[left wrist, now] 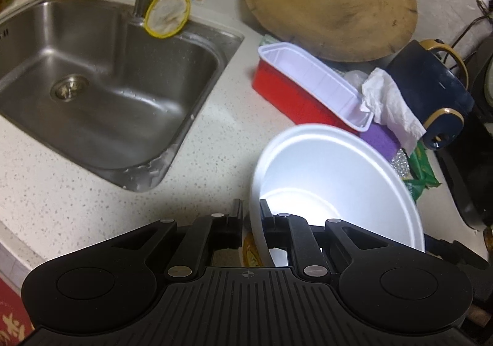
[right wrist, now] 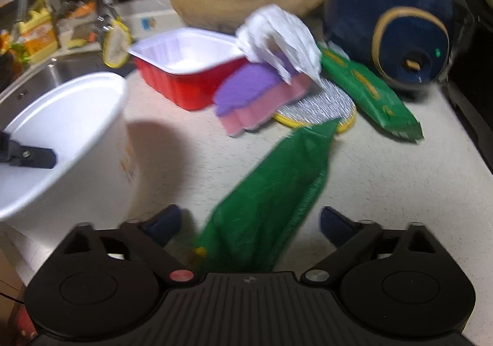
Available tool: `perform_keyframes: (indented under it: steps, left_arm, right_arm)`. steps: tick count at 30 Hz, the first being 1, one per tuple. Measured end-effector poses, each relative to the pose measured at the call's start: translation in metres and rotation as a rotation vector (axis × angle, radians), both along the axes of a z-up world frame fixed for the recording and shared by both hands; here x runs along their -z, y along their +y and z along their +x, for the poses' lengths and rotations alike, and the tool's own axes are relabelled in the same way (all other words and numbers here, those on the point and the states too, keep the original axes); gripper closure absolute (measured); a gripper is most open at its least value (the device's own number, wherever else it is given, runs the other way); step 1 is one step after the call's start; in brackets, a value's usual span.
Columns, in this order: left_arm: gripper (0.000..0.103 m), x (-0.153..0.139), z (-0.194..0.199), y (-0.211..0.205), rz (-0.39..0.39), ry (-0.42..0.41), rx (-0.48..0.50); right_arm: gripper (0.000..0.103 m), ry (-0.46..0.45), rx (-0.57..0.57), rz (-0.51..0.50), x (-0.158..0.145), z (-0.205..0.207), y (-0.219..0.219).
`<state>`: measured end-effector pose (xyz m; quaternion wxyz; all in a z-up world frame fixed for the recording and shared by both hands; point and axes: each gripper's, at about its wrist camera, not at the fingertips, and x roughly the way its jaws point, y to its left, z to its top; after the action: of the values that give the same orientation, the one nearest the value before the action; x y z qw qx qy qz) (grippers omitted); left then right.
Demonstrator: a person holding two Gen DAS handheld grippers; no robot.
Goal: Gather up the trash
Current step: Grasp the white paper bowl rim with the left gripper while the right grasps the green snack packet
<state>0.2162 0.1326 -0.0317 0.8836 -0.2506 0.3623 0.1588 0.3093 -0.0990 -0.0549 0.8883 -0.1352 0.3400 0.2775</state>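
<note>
Left gripper [left wrist: 250,222] pinches the white foam bowl [left wrist: 332,189]; wide right gripper [right wrist: 250,222] should close squarely on the blurred, probably mesh, green bag [right wrist: 277,189] at twelve o'clock.

- The green wrapper [right wrist: 271,192] is motion-blurred; its near end is hidden behind the gripper body.
- The white bowl [right wrist: 61,142] is cut off by the left edge.

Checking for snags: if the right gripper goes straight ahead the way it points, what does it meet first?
Probably the green wrapper, already lying between the open right gripper fingers; depth beyond it is unclear.
</note>
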Motion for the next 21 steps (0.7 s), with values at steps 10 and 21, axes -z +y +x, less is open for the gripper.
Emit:
perform_keyframes:
  steps: [10,21]
  left_arm:
    - [0.091,-0.006,-0.022,0.001,0.021,-0.044,0.024]
    - [0.091,-0.015,-0.058,0.008,0.007,-0.124,0.049]
  right_arm:
    - [0.081,0.037,0.103,0.114,-0.01,-0.005,-0.013]
    - [0.084,0.051,0.115,0.222,-0.032,-0.041,-0.03]
